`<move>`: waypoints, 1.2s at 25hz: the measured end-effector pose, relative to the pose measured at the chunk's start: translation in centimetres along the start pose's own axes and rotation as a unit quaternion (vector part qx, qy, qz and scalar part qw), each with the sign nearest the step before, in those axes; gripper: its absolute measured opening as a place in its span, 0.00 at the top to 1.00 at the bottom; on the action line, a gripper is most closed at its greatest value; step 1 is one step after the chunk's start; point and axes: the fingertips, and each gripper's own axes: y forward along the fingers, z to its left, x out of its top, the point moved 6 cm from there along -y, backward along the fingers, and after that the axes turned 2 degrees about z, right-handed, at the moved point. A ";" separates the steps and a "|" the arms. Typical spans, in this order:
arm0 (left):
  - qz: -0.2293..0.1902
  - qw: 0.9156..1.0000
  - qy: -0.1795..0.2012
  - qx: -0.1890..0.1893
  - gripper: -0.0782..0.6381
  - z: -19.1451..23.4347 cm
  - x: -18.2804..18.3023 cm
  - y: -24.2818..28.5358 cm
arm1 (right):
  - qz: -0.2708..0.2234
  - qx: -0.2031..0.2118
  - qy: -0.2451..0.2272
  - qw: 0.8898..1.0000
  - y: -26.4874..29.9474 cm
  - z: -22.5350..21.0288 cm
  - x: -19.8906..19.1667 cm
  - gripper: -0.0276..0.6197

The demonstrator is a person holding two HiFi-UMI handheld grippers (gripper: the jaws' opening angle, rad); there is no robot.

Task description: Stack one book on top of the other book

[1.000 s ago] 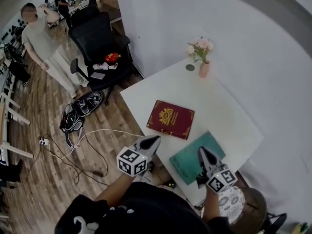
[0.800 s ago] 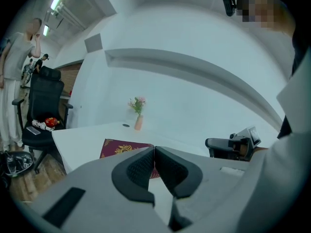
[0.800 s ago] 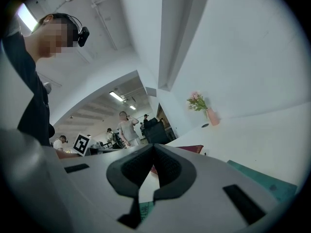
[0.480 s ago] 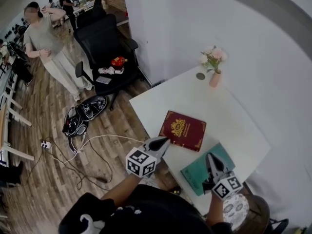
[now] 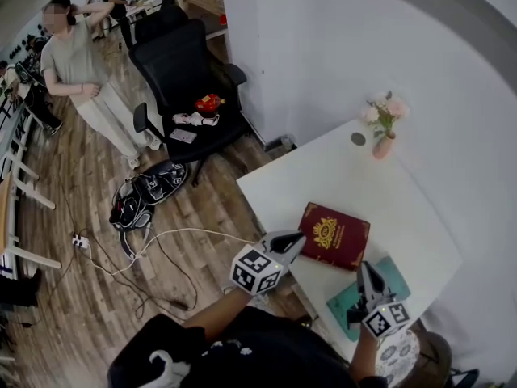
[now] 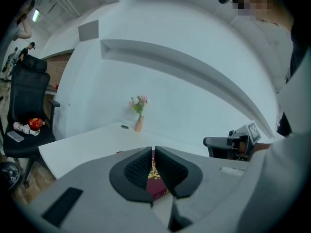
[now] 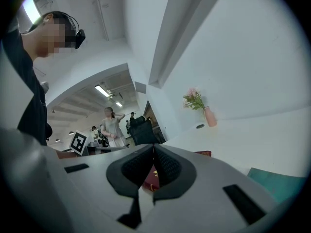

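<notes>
Head view: red book point(image 5: 334, 235) beyond fingers point(image 5: 284, 243)

Two books flat on the tabletop, neither on the other.
The left book point(image 5: 335, 234) lies by the tabletop's point(image 5: 323, 172) front edge; the right book point(image 5: 394, 272) lies just beside it, toward the near right corner; the vase point(image 5: 383, 145) stands at the far corner by the wall, a small disc point(image 5: 358, 139) just left of it; a chair point(image 5: 182, 79) stands on the floor beyond the left corner.
</notes>
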 end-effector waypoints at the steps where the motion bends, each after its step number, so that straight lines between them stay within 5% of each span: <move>1: 0.003 1.000 0.001 -0.001 0.88 0.5 0.0 -0.1 | 0.003 -0.004 0.001 1.000 0.3 0.2 -0.1 0.96; 16: 0.056 0.998 -0.020 -0.010 0.77 7.4 -1.4 1.1 | 0.028 -0.085 0.018 0.996 4.1 -1.9 -1.7 0.92; 30: 0.113 0.992 -0.041 -0.037 0.67 8.6 -3.2 5.5 | 0.096 -0.156 0.014 0.983 4.8 -6.4 -2.4 0.81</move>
